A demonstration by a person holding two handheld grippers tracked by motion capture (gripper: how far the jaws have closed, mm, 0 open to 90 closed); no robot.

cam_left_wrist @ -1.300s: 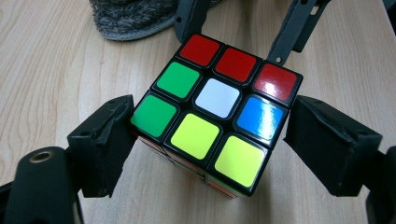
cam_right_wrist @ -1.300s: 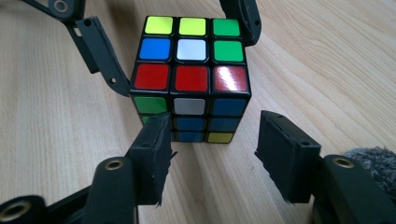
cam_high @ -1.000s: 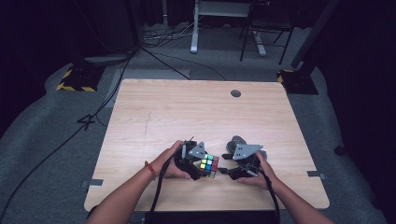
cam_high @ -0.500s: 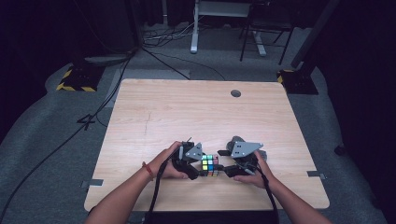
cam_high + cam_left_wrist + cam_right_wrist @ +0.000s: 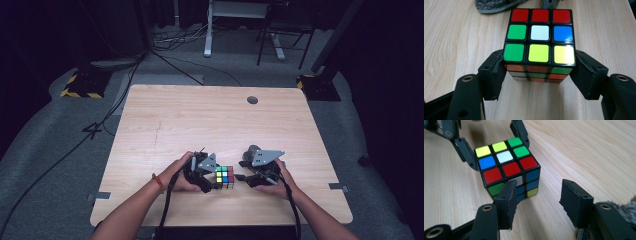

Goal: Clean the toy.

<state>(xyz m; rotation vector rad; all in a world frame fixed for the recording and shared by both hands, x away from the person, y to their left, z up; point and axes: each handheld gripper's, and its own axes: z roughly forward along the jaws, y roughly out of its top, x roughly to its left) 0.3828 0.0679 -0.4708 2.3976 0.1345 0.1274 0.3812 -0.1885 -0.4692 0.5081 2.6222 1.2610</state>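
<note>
One puzzle cube (image 5: 225, 177) sits on the table (image 5: 200, 120), near the front edge, between my two grippers. My left gripper (image 5: 539, 75) has its jaws pinching the cube's bottom layers from both sides, I'd say to steady it. My right gripper (image 5: 536, 202) hangs just beside the cube's far face, jaws spread and holding nothing, likely lined up to grab a layer and twist. Count: one cube, two grippers, one grey fuzzy thing (image 5: 496, 5) lying behind the cube.
</note>
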